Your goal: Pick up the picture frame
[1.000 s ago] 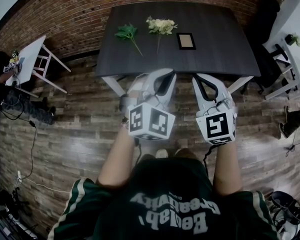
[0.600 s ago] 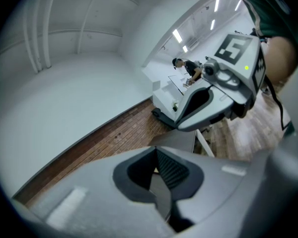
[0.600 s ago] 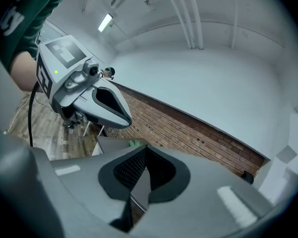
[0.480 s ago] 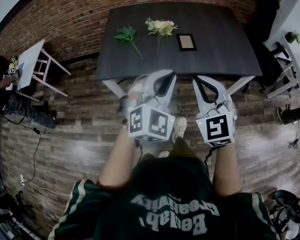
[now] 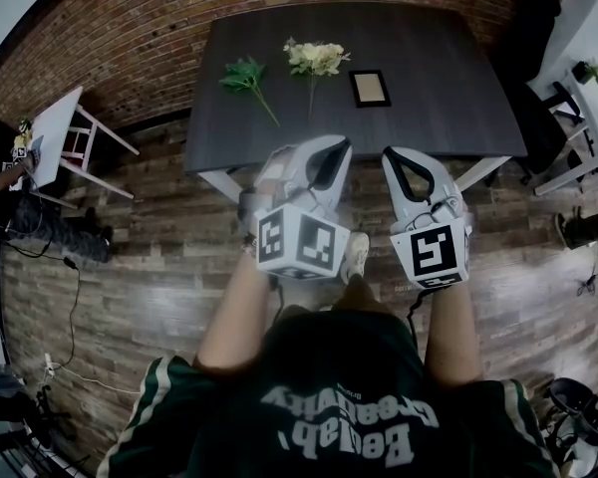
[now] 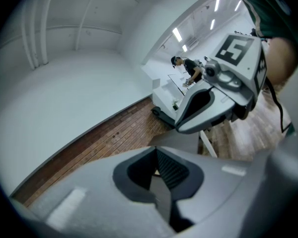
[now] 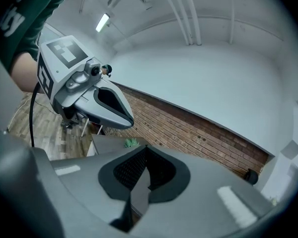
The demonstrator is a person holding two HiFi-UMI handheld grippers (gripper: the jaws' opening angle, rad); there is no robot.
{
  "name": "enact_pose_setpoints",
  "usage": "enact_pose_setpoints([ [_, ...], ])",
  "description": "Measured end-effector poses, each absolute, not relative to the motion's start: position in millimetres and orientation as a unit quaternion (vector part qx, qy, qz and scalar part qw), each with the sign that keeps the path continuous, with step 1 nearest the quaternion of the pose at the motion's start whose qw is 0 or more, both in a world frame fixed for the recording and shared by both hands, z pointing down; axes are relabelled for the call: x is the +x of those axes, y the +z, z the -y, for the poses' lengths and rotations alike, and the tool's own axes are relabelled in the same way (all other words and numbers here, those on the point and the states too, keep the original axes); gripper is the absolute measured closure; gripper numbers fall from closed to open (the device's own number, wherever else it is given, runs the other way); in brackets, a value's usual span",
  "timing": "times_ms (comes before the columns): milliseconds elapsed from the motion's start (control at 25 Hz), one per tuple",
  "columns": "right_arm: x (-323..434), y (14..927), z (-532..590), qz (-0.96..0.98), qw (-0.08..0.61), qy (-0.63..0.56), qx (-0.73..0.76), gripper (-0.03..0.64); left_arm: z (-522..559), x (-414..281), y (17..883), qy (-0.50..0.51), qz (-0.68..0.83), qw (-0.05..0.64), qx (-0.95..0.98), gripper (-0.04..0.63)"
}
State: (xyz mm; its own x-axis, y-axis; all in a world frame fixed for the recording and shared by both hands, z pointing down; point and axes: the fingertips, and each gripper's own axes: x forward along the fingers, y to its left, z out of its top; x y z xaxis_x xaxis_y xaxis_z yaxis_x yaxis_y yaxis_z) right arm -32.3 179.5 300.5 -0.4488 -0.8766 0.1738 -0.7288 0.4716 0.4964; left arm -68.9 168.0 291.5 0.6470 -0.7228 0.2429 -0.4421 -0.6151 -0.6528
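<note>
The picture frame, dark-rimmed with a pale inside, lies flat on the dark table, right of centre. My left gripper and my right gripper hang side by side over the wooden floor, just short of the table's near edge. Both are shut and hold nothing. The frame is well ahead of them, closer to the right one. In the left gripper view the jaws are closed together, and so are they in the right gripper view. The frame is not seen in either gripper view.
White flowers and a green sprig lie on the table left of the frame. A white stool stands at the left, a black chair and a white table with a plant at the right. A brick wall is behind.
Both grippers have moved forward towards the table, which now looks nearer. A shoe has come into view on the floor below them. The jaws stayed shut.
</note>
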Motion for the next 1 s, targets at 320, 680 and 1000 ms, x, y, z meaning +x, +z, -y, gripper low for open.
enact_pose_setpoints([
  [320, -25, 303, -132, 0.841, 0.205, -0.169, 0.472, 0.611, -123, -60, 302, -0.254, -0.338, 0.269, -0.865, 0.593],
  [680, -11, 305, -73, 0.843, 0.200, -0.164, 0.473, 0.611, -67, -44, 304, -0.261, -0.334, 0.263, -0.867, 0.593],
  [1000, 9, 318, 8, 0.848, 0.202, -0.147, 0.468, 0.611, 9, -24, 316, -0.270, -0.335, 0.254, -0.866, 0.592],
])
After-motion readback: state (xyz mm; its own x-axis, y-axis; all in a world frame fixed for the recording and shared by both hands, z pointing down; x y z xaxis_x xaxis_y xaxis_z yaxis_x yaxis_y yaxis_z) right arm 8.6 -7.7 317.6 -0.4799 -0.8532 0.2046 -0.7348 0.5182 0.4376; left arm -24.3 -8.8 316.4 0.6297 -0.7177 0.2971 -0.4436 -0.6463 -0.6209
